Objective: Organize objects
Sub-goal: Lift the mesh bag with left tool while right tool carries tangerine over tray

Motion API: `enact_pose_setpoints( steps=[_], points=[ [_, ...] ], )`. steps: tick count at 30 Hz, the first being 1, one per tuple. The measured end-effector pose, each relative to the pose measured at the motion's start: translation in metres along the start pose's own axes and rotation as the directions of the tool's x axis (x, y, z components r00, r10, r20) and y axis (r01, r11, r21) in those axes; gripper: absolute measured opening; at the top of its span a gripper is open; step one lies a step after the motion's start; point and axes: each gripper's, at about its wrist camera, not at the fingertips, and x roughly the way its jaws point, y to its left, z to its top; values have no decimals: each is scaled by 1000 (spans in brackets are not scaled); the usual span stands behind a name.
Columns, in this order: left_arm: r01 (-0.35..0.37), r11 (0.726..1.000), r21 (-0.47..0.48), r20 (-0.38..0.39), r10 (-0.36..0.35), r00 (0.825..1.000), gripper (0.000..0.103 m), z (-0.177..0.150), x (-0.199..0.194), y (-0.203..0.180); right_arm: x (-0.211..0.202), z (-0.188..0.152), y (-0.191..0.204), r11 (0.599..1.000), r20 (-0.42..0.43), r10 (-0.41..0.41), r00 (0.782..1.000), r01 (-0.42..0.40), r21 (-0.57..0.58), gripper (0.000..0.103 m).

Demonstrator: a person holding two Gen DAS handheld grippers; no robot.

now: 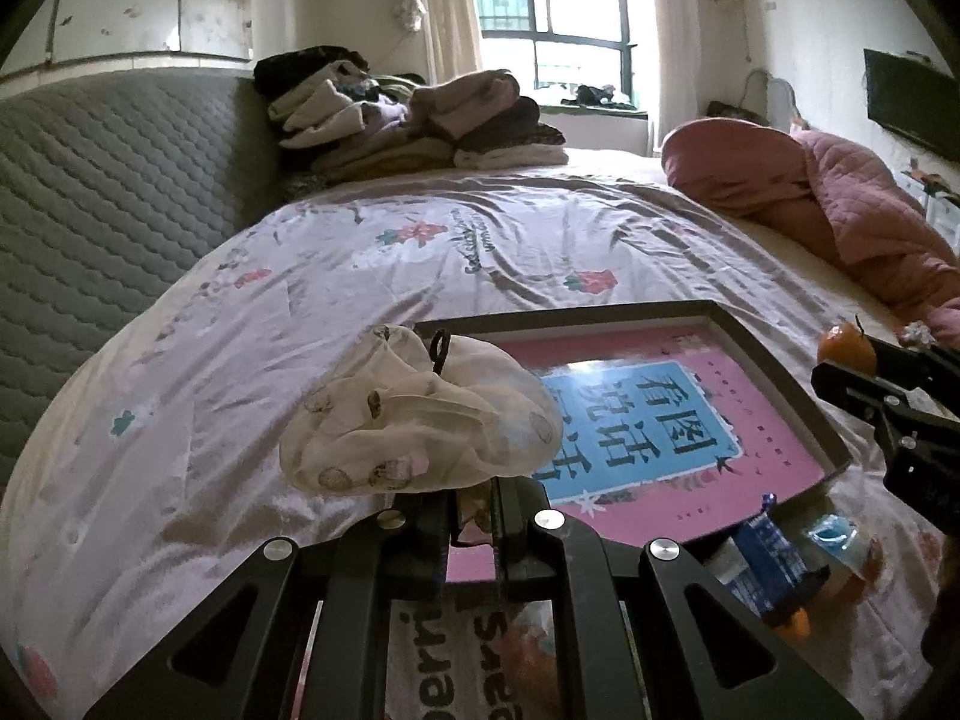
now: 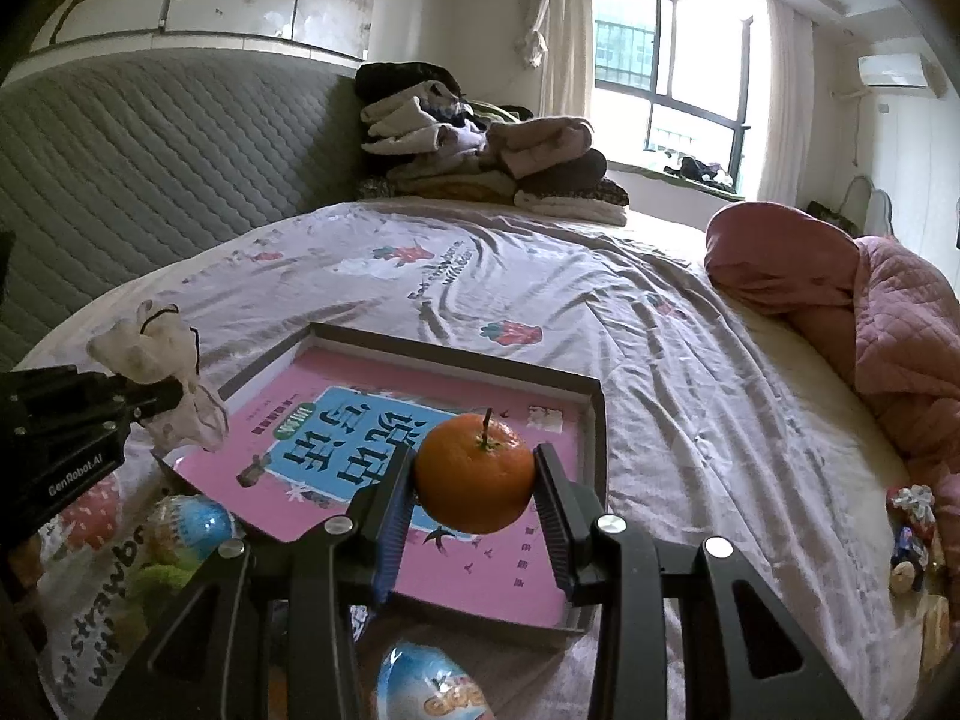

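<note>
My left gripper [image 1: 477, 519] is shut on a crumpled white patterned cloth [image 1: 414, 414] and holds it over the near left corner of a dark-framed tray [image 1: 780, 372]. The tray lies on the bed with a pink and blue book [image 1: 648, 420] in it. My right gripper [image 2: 474, 480] is shut on an orange tangerine [image 2: 474, 471] and holds it above the book [image 2: 372, 438] in the tray [image 2: 594, 420]. The left gripper [image 2: 162, 399] and the cloth [image 2: 162, 372] show at the left of the right wrist view. The right gripper [image 1: 840, 369] and the tangerine [image 1: 846, 348] show at the right of the left wrist view.
Small toys lie on the bedsheet [image 1: 420, 252] by the tray's near edge: a blue capsule egg [image 2: 192, 525], another egg [image 2: 438, 690], a blue packet [image 1: 768, 558]. Wrapped sweets [image 2: 912, 516] lie at the right. Folded clothes [image 1: 414, 114] and a pink quilt [image 1: 840, 198] lie farther back.
</note>
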Motion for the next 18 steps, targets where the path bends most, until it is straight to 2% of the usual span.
enact_pose_setpoints(
  steps=[9, 18],
  points=[
    [-17, 1000, 22, -26, 18, 1000, 11, 8, 24, -3, 28, 1, -6, 1000, -54, 6, 999, -6, -10, 40],
    [46, 999, 6, -94, -45, 995, 11, 6, 60, -2, 65, -8, -9, 999, -169, 40, 985, -41, -4, 40]
  ],
)
